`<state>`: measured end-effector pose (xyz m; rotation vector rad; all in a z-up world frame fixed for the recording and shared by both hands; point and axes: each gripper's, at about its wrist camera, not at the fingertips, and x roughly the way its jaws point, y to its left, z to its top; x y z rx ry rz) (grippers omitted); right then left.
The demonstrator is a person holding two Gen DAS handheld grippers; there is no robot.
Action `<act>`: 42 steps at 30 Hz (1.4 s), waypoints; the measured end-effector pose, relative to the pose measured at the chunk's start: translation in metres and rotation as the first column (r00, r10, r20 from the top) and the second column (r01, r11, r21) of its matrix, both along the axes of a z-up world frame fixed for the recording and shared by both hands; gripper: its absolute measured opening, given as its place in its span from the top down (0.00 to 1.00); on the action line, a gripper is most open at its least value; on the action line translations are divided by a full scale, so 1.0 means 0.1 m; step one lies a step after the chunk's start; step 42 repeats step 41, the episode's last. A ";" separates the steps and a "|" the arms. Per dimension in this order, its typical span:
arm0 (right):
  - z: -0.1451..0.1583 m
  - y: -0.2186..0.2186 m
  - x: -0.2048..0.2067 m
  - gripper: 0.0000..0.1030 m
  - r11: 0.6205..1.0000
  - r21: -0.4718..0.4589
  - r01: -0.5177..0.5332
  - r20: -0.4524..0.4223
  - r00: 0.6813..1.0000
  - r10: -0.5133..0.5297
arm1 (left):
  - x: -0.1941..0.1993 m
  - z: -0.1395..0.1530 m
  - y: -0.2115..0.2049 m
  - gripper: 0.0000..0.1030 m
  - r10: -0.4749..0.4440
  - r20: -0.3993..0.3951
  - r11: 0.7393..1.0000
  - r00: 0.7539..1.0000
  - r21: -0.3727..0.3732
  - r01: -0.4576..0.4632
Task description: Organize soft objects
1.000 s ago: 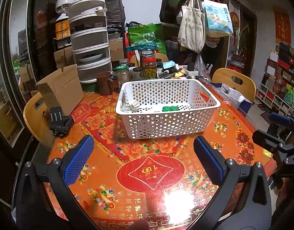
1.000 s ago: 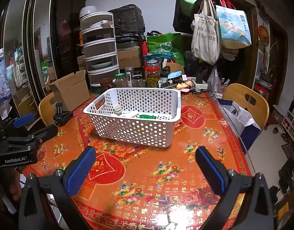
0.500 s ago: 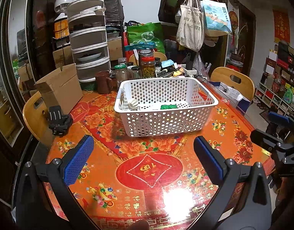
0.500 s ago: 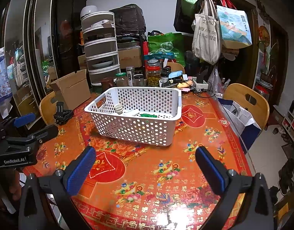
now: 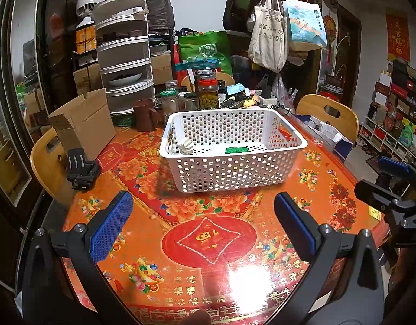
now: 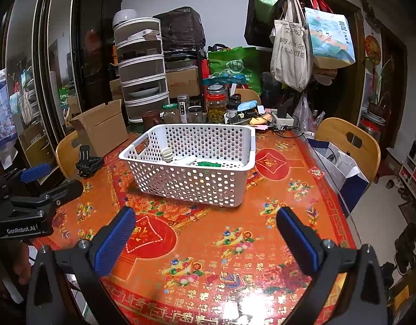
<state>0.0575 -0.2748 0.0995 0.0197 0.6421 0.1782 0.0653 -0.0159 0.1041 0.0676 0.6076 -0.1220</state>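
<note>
The white basket (image 5: 232,149) is sitting on the red patterned table (image 5: 208,238). Inside it a small white ribbed piece (image 5: 187,146) is lying by the left wall and a green piece (image 5: 236,150) near the middle, so the soft things seem gathered there already. The left gripper (image 5: 204,222) and the right gripper (image 6: 205,233) are hovering in front of the basket, both spread wide and carrying nothing, likely waiting. The basket's near wall is hiding most of its floor, and another pale item there is hard to make out.
</note>
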 end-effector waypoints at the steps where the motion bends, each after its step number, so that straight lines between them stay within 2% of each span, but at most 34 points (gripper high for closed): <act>1: 0.00 0.00 0.00 0.00 1.000 -0.001 -0.001 0.001 1.000 0.001 | -0.01 -0.01 0.00 0.00 0.000 0.000 1.000 1.000 -0.002 0.000; 24: -0.01 0.02 0.03 0.00 1.000 -0.003 -0.008 -0.006 1.000 0.008 | 0.05 -0.04 -0.01 0.00 0.008 -0.019 1.000 1.000 -0.011 -0.009; 42: -0.02 0.03 0.03 0.00 1.000 -0.001 -0.009 -0.008 1.000 0.009 | 0.06 -0.06 -0.09 0.00 -0.005 0.000 1.000 1.000 0.003 0.005</act>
